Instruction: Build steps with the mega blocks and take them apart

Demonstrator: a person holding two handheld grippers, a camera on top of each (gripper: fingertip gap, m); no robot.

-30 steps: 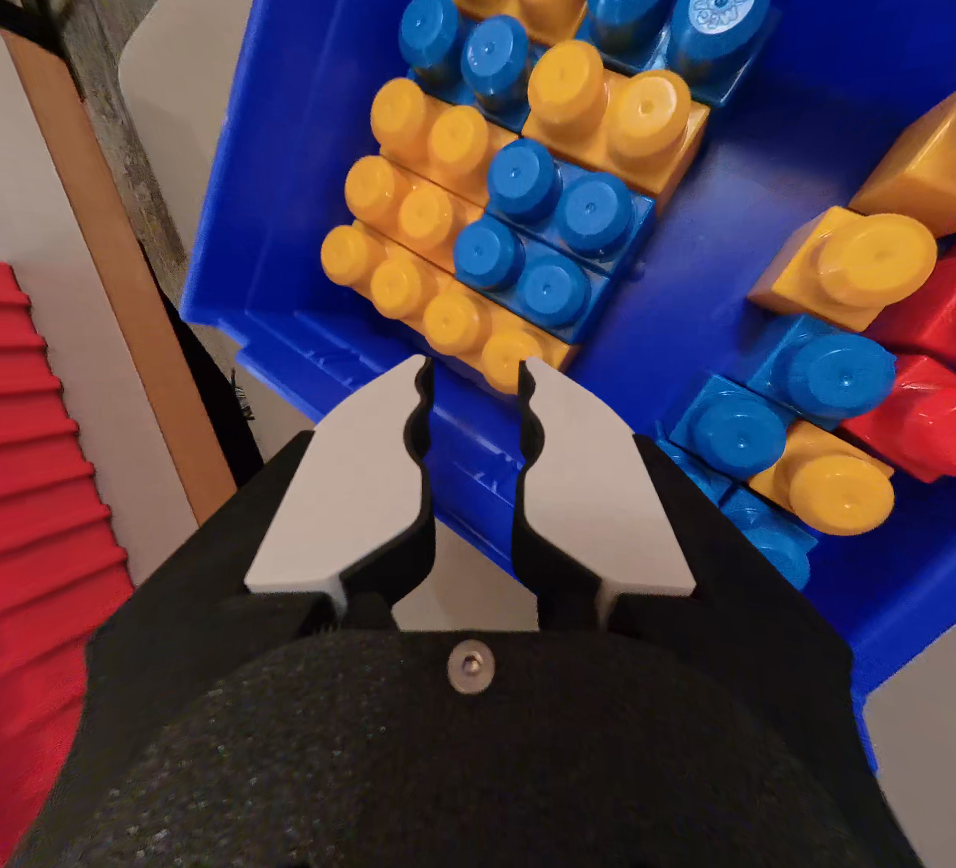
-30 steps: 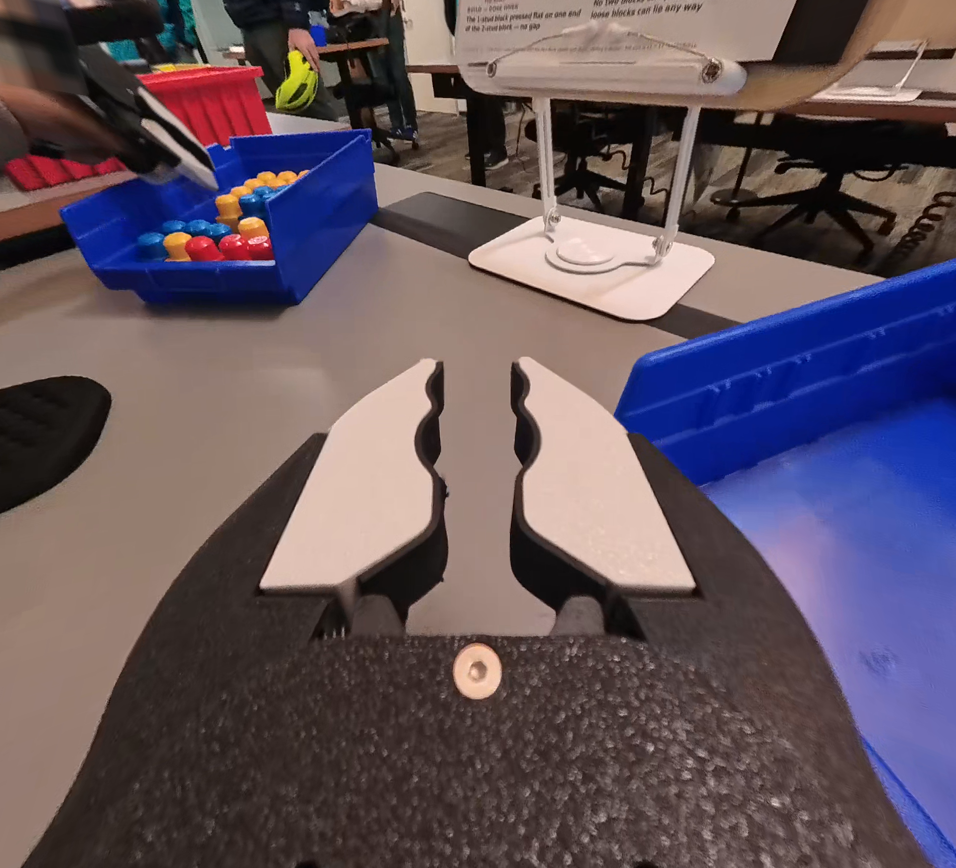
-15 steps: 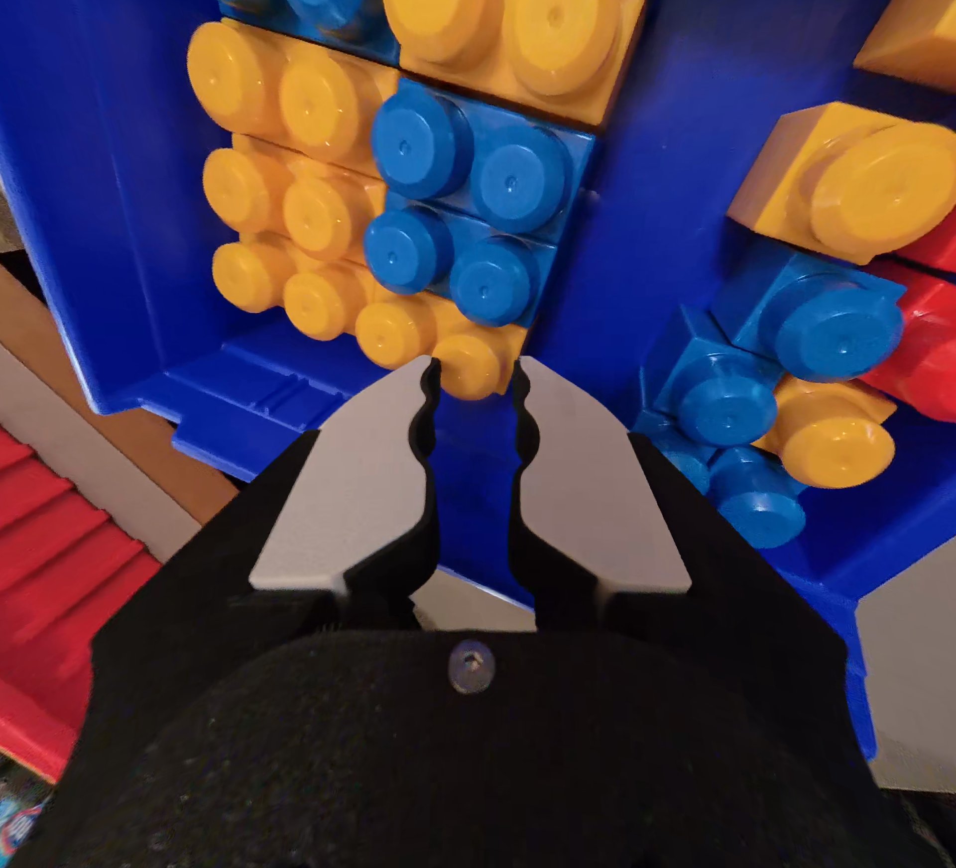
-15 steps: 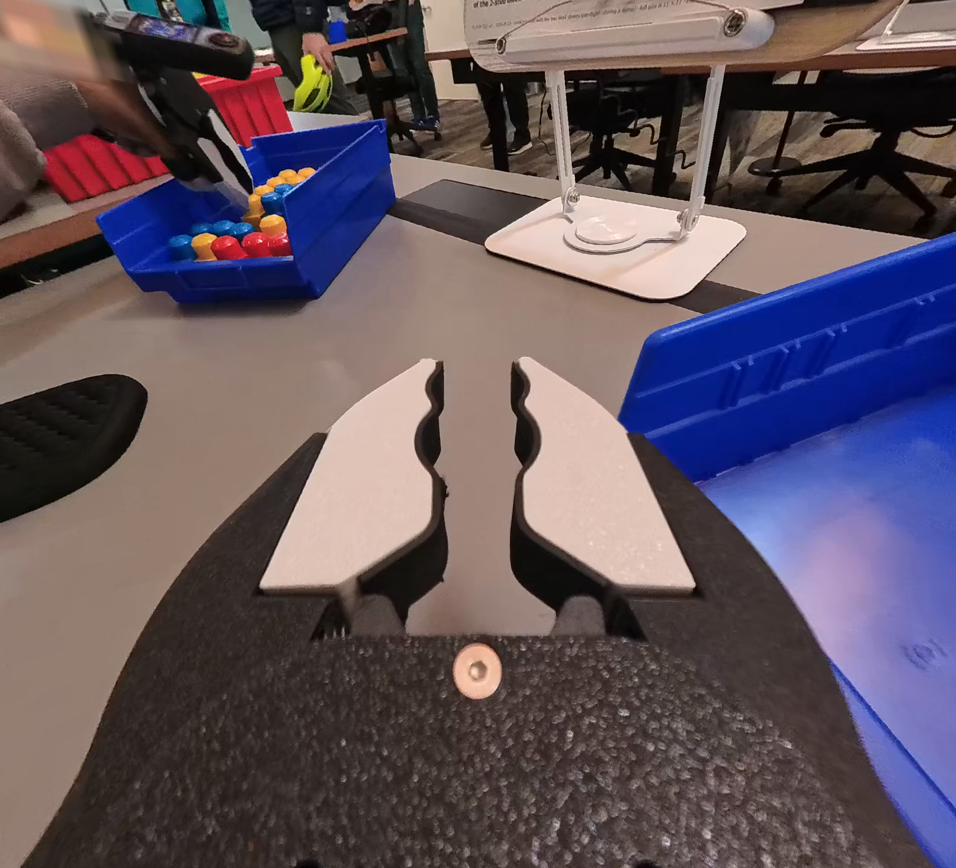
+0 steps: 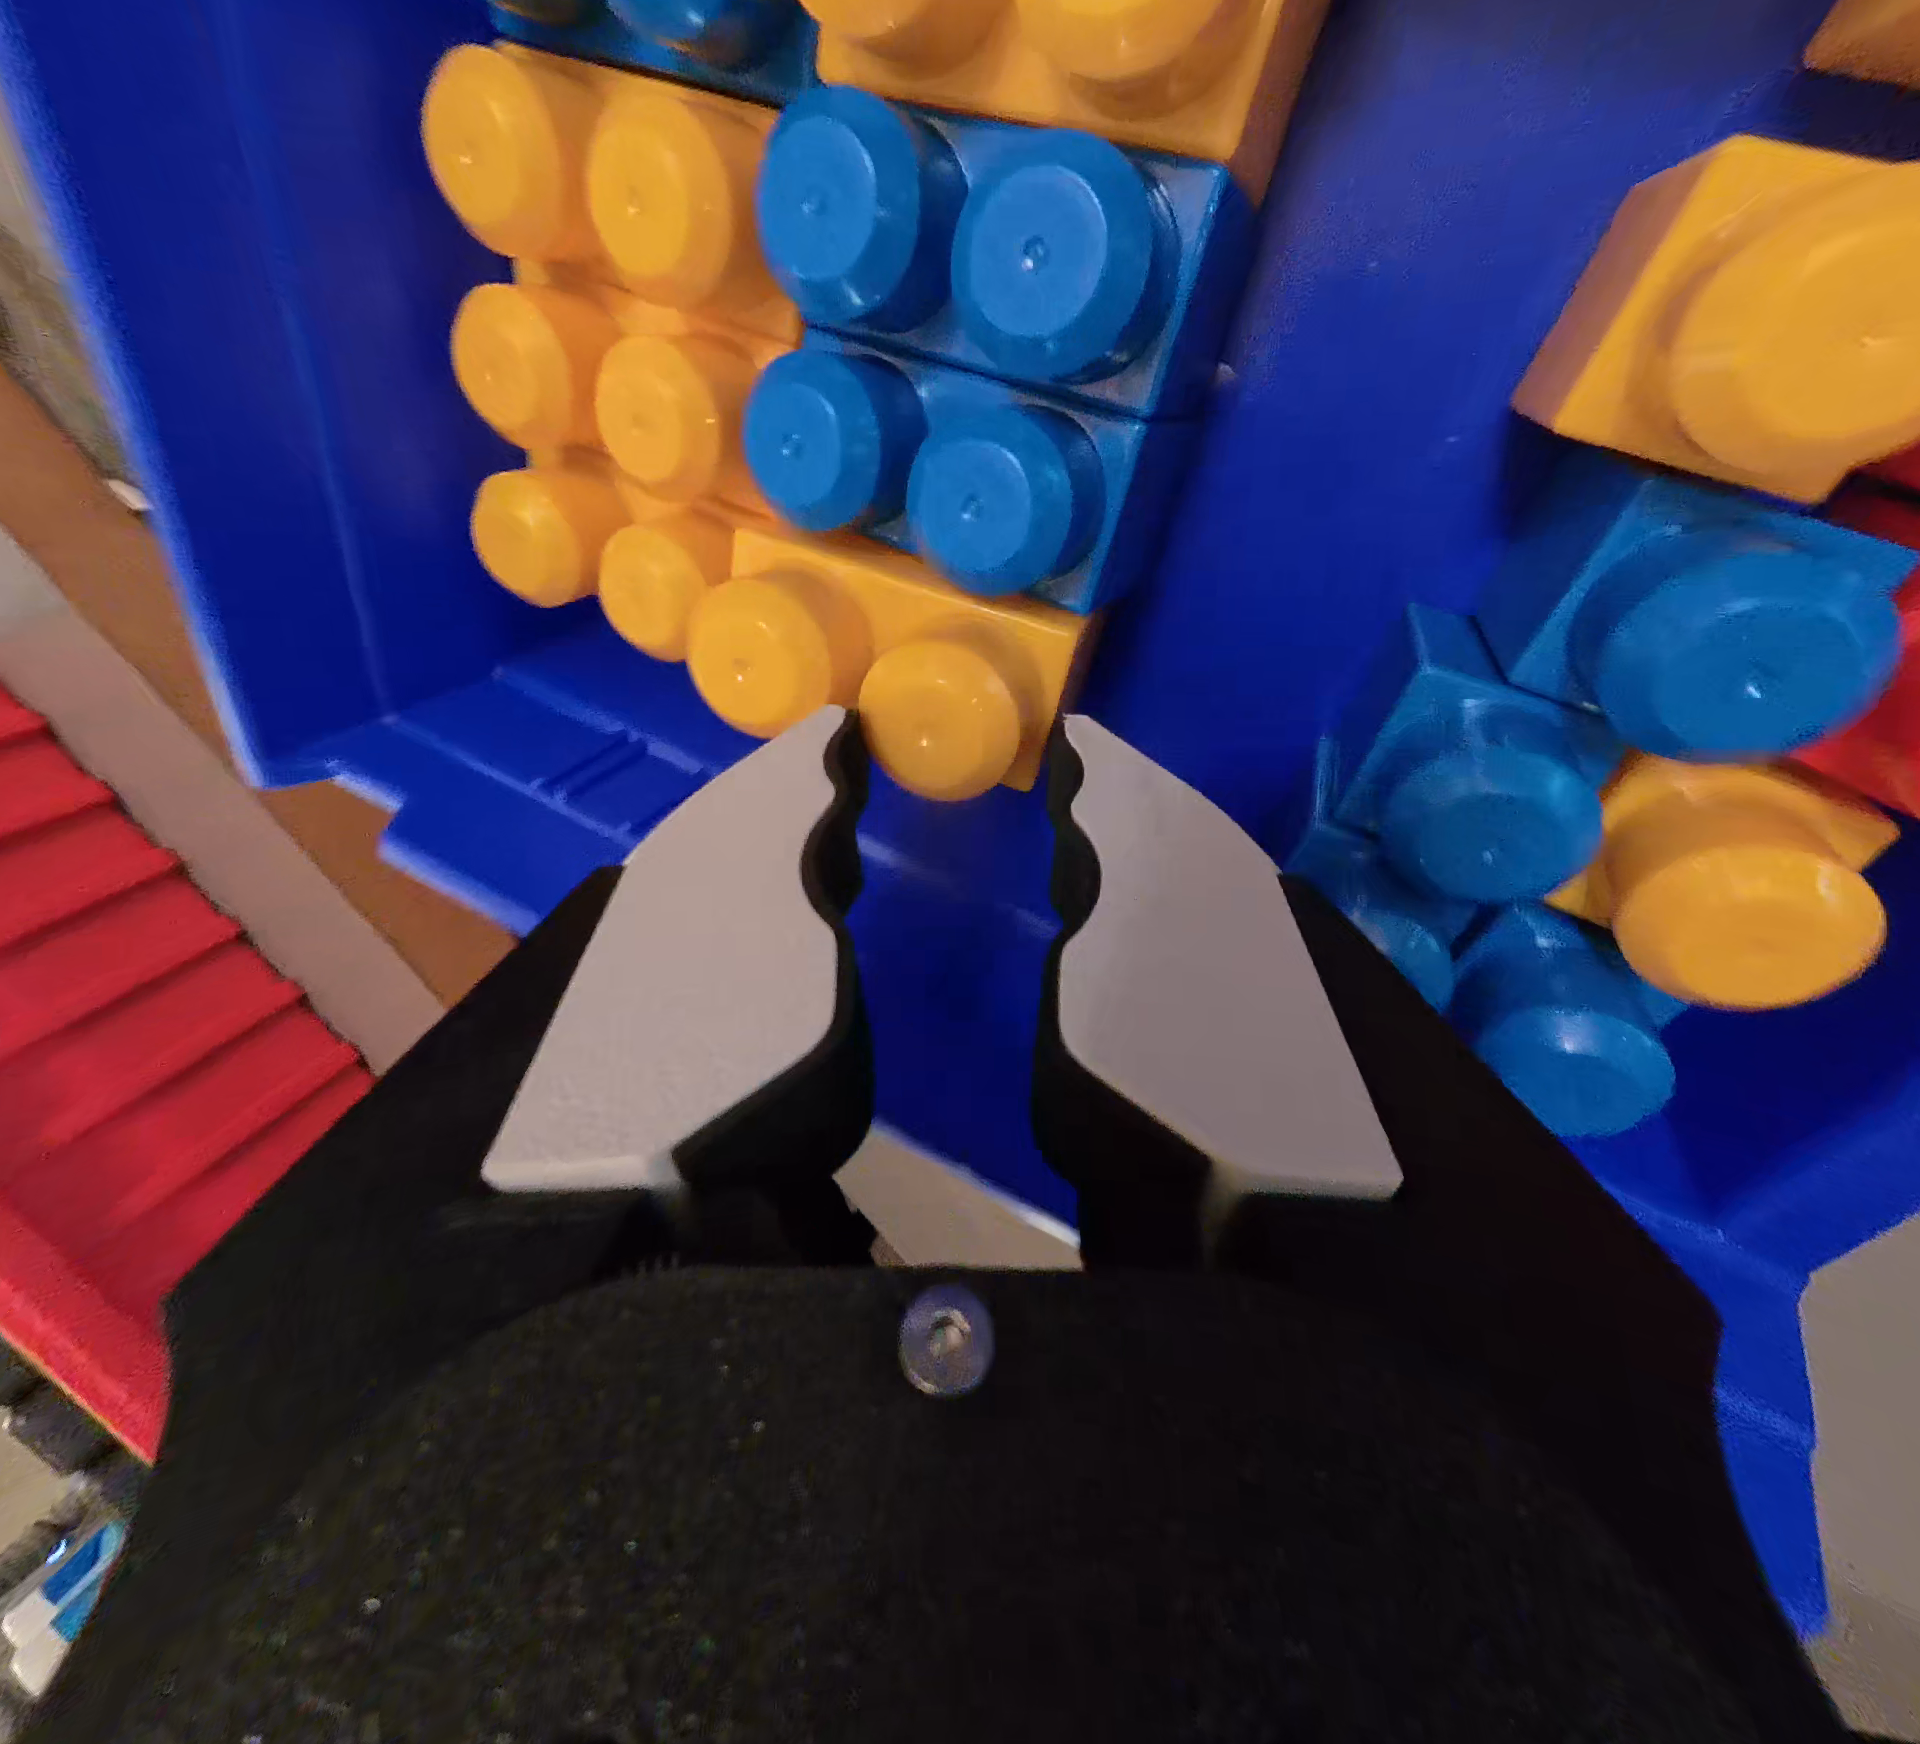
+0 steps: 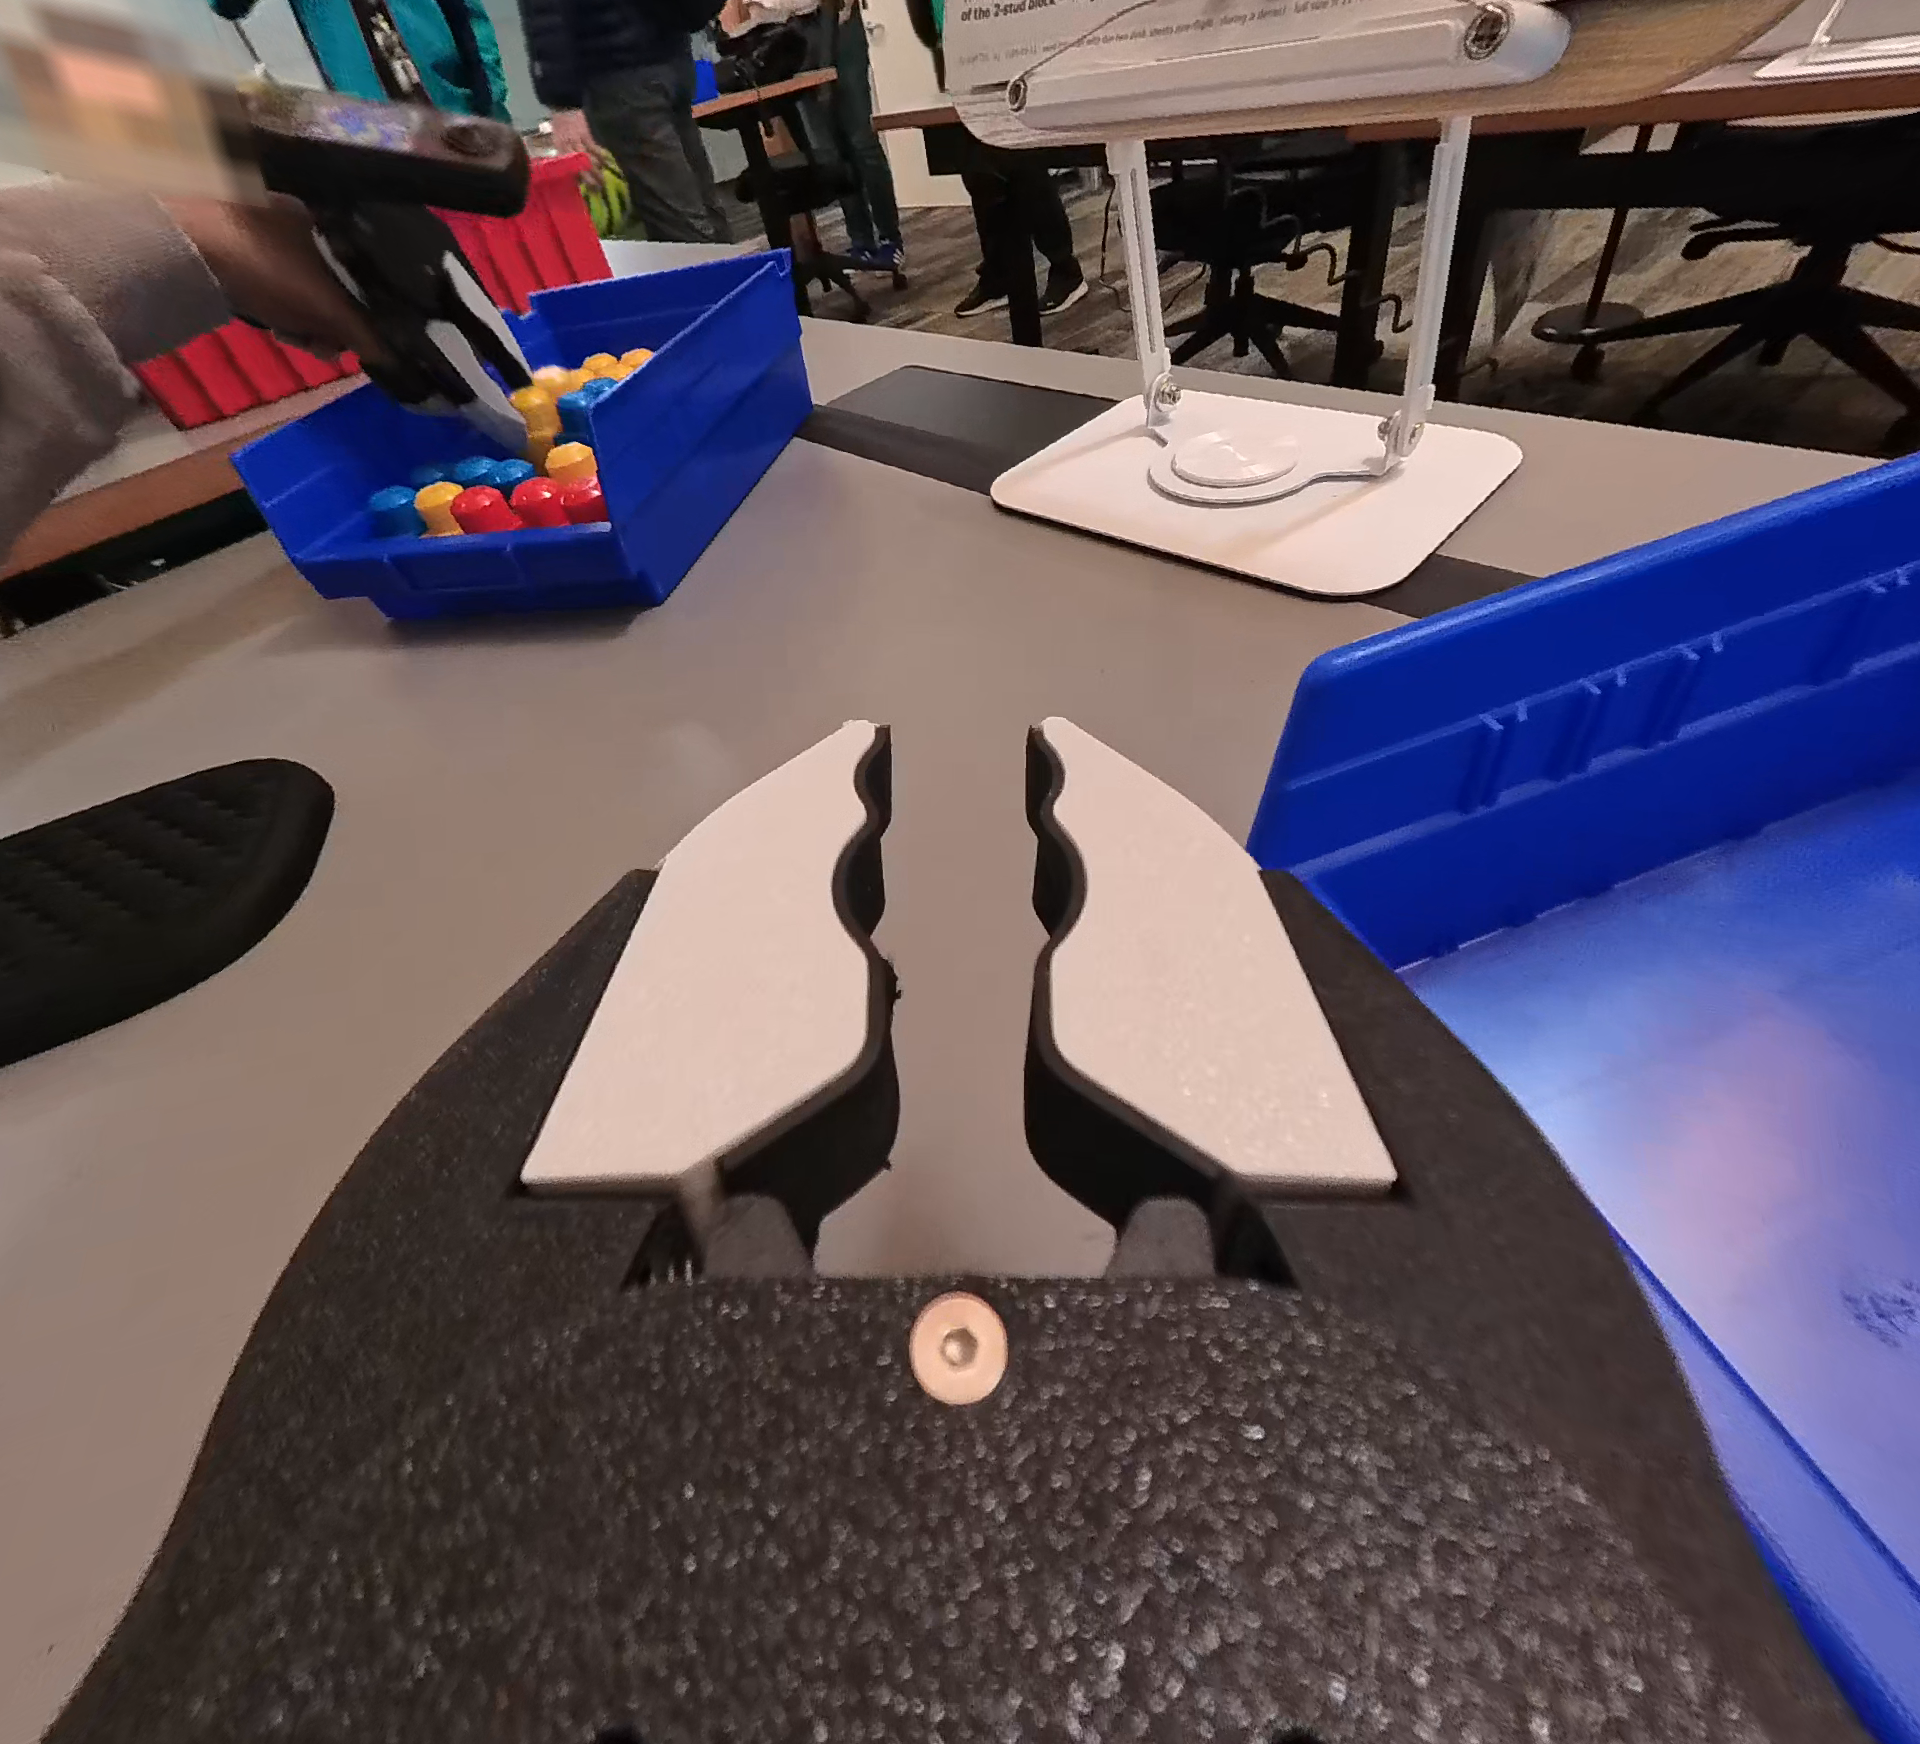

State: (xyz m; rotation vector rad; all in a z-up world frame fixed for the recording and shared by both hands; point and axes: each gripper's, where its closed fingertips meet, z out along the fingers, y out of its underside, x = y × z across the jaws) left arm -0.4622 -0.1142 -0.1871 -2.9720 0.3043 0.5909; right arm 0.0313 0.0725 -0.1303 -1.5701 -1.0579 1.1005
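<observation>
In the left wrist view my left gripper [image 5: 951, 728] is open, low inside a blue bin [image 5: 260, 344] of mega blocks. Its tips stand on either side of the near stud of a yellow two-stud block [image 5: 831, 634] at the bin's front wall, without clamping it. Blue two-stud blocks [image 5: 966, 260] and more yellow ones [image 5: 592, 177] lie packed behind it. Loose one-stud blue [image 5: 1745, 645], yellow [image 5: 1745, 925] and red blocks lie to the right. In the right wrist view my right gripper [image 6: 956, 738] is open and empty over the grey table [image 6: 727, 707]. There the left gripper [image 6: 468, 364] dips into the far bin [image 6: 707, 468].
An empty blue bin [image 6: 1558, 738] sits right of my right gripper. A white stand [image 6: 1257, 489] holding an instruction sheet is at the back, a black pad [image 6: 135, 894] on the left. A red bin [image 5: 125, 1019] lies beside the block bin. People stand in the background. My hands' fingertips stand some 55 cm from each other.
My left gripper has moved down and forward into the bin, onto the front yellow two-stud block, and its jaws have opened a little wider. My right gripper has stayed open, its view shifting slightly.
</observation>
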